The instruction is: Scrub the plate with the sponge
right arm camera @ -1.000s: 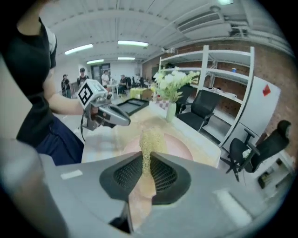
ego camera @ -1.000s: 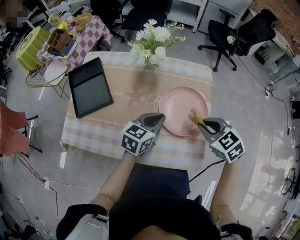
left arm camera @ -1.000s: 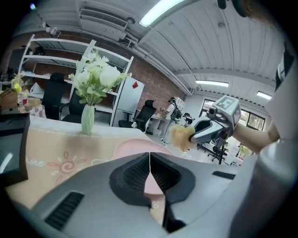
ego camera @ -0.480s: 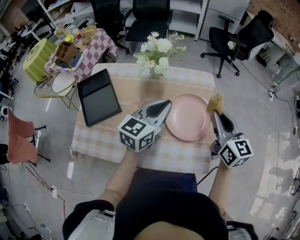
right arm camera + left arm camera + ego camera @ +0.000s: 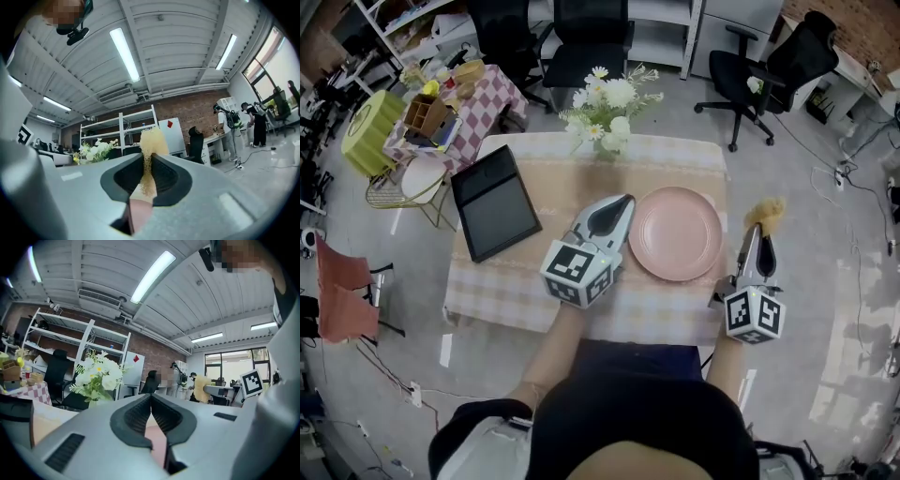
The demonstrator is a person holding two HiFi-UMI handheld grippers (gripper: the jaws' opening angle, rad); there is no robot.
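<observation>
Right claw [image 5: 146,161] pinching sponge [image 5: 151,140], left claw [image 5: 151,397] closed

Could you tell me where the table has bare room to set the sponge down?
Free: the front-left corner before the tablet, and the middle between tablet, flowers and plate. Crowded: beside the plate, where the left hand-held gripper hovers.

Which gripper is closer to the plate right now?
Left. The left gripper has its tip just beside the plate, at its left rim; the right gripper, holding the sponge, is well clear of its right rim.
</observation>
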